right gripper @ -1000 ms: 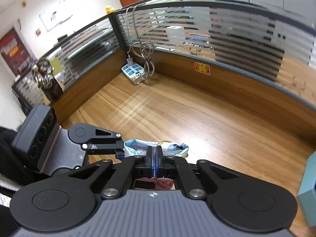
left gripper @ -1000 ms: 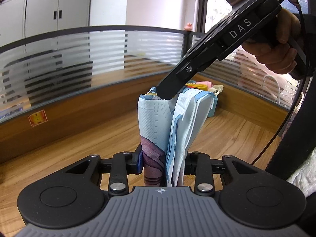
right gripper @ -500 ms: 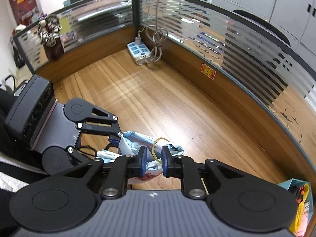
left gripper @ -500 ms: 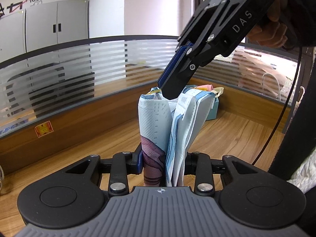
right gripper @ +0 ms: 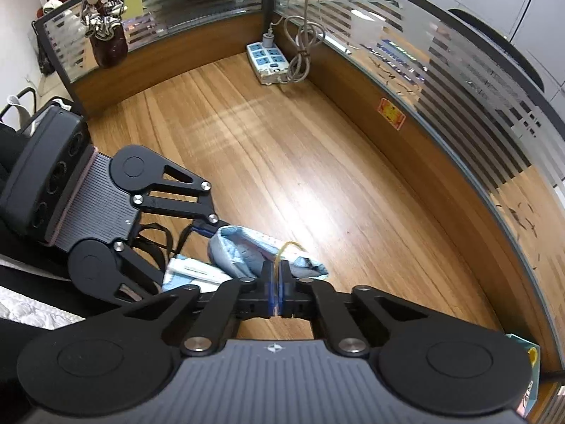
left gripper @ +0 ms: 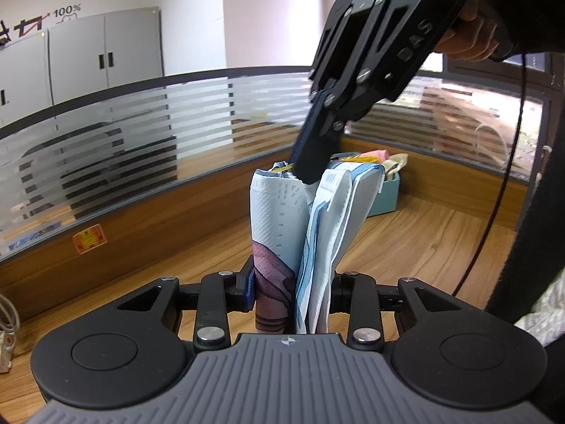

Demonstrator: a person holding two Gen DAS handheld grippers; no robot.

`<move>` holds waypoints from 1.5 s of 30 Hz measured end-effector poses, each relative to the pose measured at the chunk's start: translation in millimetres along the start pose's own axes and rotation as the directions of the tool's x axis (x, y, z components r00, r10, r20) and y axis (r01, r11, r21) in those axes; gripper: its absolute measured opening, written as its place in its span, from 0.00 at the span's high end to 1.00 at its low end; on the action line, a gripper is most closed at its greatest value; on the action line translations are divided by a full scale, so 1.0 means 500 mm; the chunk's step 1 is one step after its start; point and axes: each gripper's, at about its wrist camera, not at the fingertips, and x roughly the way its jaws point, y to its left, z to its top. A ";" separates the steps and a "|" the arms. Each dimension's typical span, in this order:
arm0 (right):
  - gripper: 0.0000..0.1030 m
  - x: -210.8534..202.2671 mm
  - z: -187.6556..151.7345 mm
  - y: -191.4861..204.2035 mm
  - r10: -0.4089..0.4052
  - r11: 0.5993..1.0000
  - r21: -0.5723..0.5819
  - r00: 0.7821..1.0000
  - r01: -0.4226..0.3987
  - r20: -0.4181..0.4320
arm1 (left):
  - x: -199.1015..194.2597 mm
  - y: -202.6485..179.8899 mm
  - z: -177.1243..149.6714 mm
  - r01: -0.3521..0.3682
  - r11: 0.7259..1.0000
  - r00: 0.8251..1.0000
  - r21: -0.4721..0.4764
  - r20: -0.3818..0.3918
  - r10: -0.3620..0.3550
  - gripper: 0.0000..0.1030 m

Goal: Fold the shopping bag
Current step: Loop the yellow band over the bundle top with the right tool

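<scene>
Your right gripper (right gripper: 276,284) has its fingers pressed together on a thin yellow rubber band (right gripper: 286,247). Just past the fingertips sits the folded shopping bag (right gripper: 247,252), over the wooden desk (right gripper: 317,162). Left of your fingers, the left gripper (right gripper: 208,228) clamps the bag.
</scene>
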 end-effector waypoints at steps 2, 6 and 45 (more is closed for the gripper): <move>0.98 0.000 0.001 -0.003 0.021 1.000 0.017 1.000 -0.021 -0.002 | 0.002 -0.001 -0.001 -0.008 1.000 1.000 -0.003 -0.016 0.008 0.65; 0.99 -0.001 -0.001 -0.021 0.094 0.991 0.092 0.995 -0.095 0.017 | 0.004 0.003 -0.004 -0.038 0.999 0.999 -0.016 -0.023 0.038 0.67; 0.99 0.025 0.008 -0.055 0.306 0.838 0.374 0.910 -0.397 0.280 | 0.010 0.044 0.001 -0.084 0.994 0.996 -0.071 0.004 0.085 0.70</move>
